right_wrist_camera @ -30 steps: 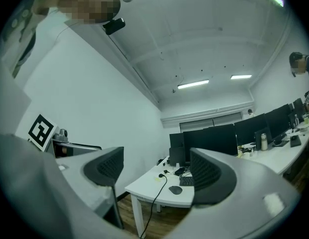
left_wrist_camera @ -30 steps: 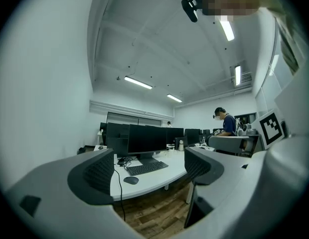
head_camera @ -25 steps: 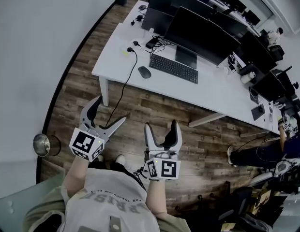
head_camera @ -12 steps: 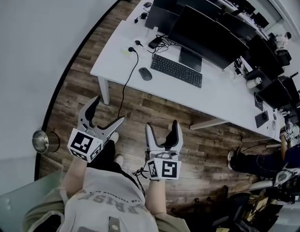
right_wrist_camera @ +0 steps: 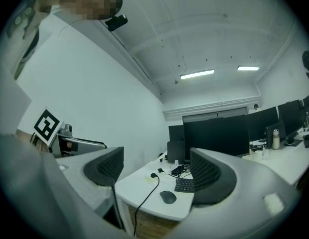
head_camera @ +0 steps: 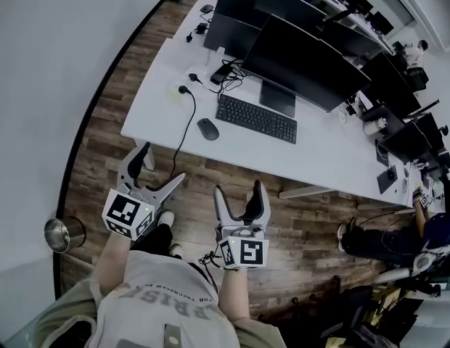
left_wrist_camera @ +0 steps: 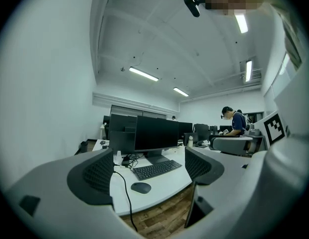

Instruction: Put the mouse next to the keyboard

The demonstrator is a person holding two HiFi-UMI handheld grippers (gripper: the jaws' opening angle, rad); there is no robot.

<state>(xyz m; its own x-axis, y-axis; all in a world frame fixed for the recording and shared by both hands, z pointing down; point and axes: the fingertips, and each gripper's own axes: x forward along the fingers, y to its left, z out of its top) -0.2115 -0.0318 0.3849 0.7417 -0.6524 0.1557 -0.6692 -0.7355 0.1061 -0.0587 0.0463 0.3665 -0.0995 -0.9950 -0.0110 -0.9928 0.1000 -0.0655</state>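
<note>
Overhead, the mouse [head_camera: 207, 129] lies near the white desk's [head_camera: 152, 104] front edge, just beside the keyboard's [head_camera: 256, 118] left end and well ahead of both tongs. The left gripper [head_camera: 161, 167] and right gripper [head_camera: 239, 194] hover above the wooden floor [head_camera: 232, 165], jaws spread and empty. Whether the metal bin [head_camera: 64, 234] on the floor holds anything cannot be told. The left gripper view shows the mouse far off between its parted jaws. The right gripper view frames it likewise.
</note>
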